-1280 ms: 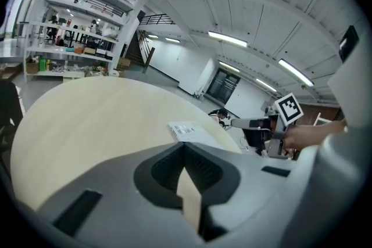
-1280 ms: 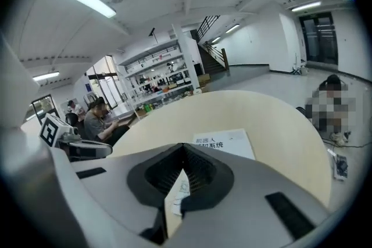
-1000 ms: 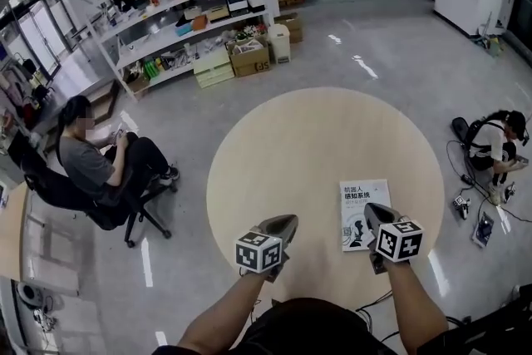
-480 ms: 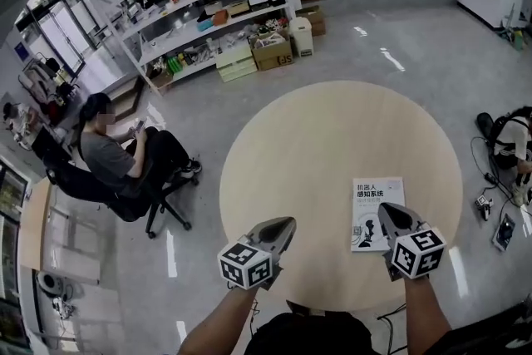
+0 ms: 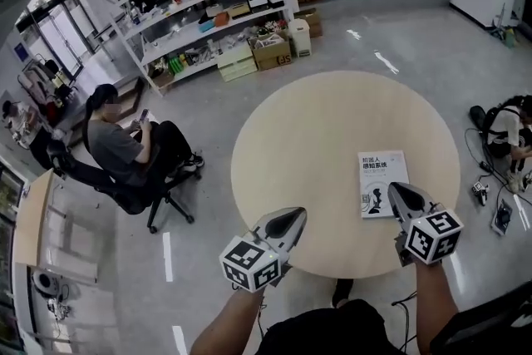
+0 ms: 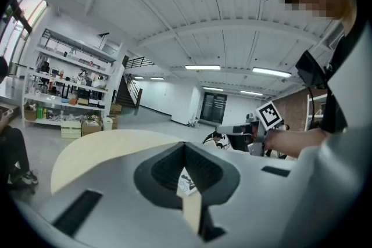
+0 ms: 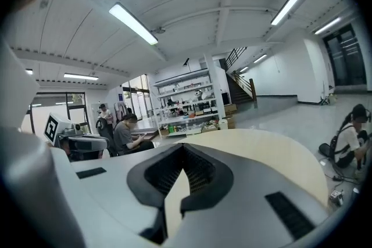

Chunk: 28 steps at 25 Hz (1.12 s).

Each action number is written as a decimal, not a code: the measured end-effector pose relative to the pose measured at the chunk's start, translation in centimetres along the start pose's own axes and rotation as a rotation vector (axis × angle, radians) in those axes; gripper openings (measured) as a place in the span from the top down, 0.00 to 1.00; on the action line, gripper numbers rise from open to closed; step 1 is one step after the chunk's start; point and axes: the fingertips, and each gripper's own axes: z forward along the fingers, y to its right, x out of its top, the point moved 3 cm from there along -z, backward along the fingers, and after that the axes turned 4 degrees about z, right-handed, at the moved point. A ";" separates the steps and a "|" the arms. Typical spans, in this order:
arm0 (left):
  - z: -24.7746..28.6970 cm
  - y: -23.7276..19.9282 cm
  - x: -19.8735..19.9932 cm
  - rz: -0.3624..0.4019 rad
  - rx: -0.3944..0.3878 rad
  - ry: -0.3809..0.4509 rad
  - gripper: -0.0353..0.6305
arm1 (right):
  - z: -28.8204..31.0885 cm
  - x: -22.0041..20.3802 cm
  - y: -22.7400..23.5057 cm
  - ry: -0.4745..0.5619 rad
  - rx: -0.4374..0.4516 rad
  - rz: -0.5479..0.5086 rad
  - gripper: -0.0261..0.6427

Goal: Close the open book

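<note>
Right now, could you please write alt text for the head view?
A closed book lies on the right of a round table. The left gripper and right gripper, both shut and empty, hover at its near edge, the right by the book. A person sits at left.

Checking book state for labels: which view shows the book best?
Head view: the book lies closed, cover up, whole on the table. Left gripper view shows only a sliver of cover past its jaws. Right gripper view shows none of it.
</note>
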 end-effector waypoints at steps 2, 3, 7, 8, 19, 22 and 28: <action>-3.3 1.2 -0.9 -0.001 0.001 0.005 0.96 | -2.5 -1.4 -2.6 0.010 -0.027 -0.009 0.96; -5.1 1.8 -1.3 -0.004 -0.005 0.007 0.96 | -3.8 -2.0 -4.2 0.023 -0.031 -0.004 0.96; -12.0 4.4 -2.5 -0.005 -0.046 0.020 0.96 | -8.5 -4.2 -10.9 0.073 -0.029 0.045 0.96; -13.5 5.2 -2.8 -0.006 -0.057 0.024 0.96 | -9.8 -4.7 -12.4 0.076 -0.032 0.049 0.96; -25.9 16.6 -3.9 0.024 -0.085 0.059 0.96 | -26.0 -8.8 -22.3 0.124 -0.051 -0.018 0.96; -28.7 20.9 -4.4 0.044 -0.065 0.076 0.96 | -30.8 -10.8 -23.6 0.142 -0.022 -0.032 0.96; -34.9 30.8 -5.9 0.052 -0.012 0.093 0.96 | -42.1 -15.0 -26.9 0.137 0.059 -0.048 0.96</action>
